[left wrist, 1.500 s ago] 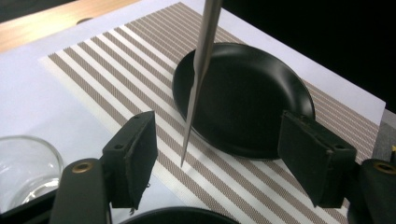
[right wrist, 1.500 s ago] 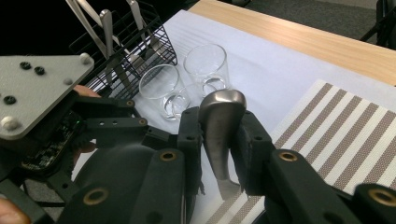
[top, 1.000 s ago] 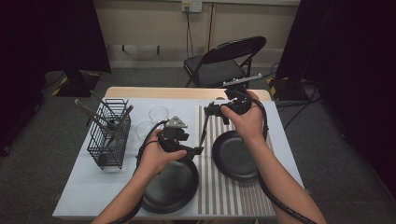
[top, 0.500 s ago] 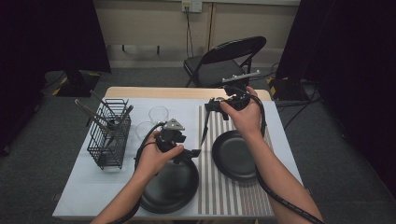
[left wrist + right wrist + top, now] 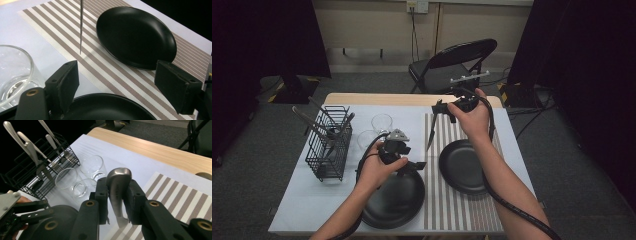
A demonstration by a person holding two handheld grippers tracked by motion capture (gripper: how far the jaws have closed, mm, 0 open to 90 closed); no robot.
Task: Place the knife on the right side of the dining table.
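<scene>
1. Worktop: pale sheet over a wooden top, whose bare wood strip shows along the far edge. Grey carpet floor; a black folding chair stands beyond the far edge; dark curtains on both sides.
2. On the worktop: striped placemat right of centre with a black plate on it; a second black plate just left of the mat, its edge overlapping the stripes; two clear glasses; a black wire basket holding cutlery at the left.
3. Right gripper: jaws clenched on the metal handle of a knife, seen in the right gripper view. In the high view the knife hangs blade down over the mat's far left part, between the glasses and the plate on the mat.
4. Left gripper: jaws released, wide apart, nothing between them. It sits above the near plate's far rim; the knife tip is well ahead of the jaws, over the mat's edge.
</scene>
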